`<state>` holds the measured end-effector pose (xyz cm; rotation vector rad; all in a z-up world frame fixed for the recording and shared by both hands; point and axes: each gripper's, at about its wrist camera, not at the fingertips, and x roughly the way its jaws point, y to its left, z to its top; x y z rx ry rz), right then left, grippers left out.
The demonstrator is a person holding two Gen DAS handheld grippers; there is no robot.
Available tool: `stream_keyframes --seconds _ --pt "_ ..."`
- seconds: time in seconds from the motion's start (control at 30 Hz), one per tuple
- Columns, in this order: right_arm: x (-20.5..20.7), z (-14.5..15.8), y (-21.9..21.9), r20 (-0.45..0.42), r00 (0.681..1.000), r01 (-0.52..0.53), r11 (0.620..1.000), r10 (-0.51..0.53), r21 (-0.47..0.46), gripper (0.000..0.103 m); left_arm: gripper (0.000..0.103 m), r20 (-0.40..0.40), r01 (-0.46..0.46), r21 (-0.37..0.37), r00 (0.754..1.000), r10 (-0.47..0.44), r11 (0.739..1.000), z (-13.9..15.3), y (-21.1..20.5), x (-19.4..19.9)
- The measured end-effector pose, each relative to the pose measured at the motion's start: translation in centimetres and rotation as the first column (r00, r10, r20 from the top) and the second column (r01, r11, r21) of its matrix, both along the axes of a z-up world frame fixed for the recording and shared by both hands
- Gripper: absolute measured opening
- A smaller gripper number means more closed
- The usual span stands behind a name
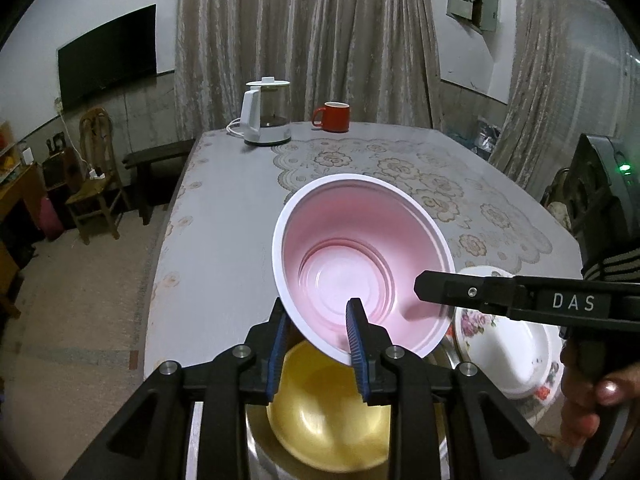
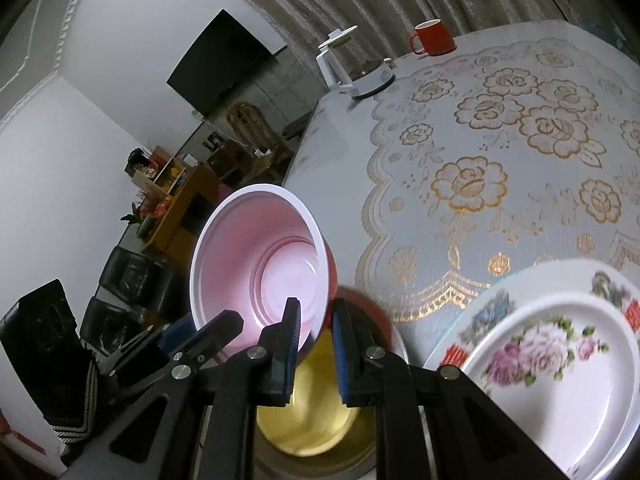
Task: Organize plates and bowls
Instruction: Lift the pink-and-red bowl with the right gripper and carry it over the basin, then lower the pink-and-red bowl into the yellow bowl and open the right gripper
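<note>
A pink bowl (image 1: 360,256) with a white rim is held tilted in the air above a gold bowl (image 1: 332,420), which sits in a metal dish. My left gripper (image 1: 320,344) is shut on the pink bowl's near rim. My right gripper (image 2: 316,344) is also closed over the pink bowl's (image 2: 264,264) rim from the right side, above the gold bowl (image 2: 316,428). In the left wrist view the right gripper's finger (image 1: 452,288) reaches in over the rim. A white floral plate (image 2: 552,364) lies to the right, also visible in the left wrist view (image 1: 508,344).
A white electric kettle (image 1: 266,114) and a red mug (image 1: 334,117) stand at the table's far edge. A lace floral mat (image 2: 500,152) covers the table's middle. Chairs and a bench stand on the floor to the left.
</note>
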<state>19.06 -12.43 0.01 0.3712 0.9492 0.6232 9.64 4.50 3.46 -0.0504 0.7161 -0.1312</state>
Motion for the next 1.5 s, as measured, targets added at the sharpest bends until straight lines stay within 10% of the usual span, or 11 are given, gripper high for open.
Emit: stream_keyframes --seconds 1.5 --pt "-5.3 -4.1 1.9 -0.124 0.99 -0.079 0.993 0.069 -0.083 0.017 0.032 -0.127 -0.016 -0.03 0.992 0.012 0.999 -5.2 1.0 -4.6"
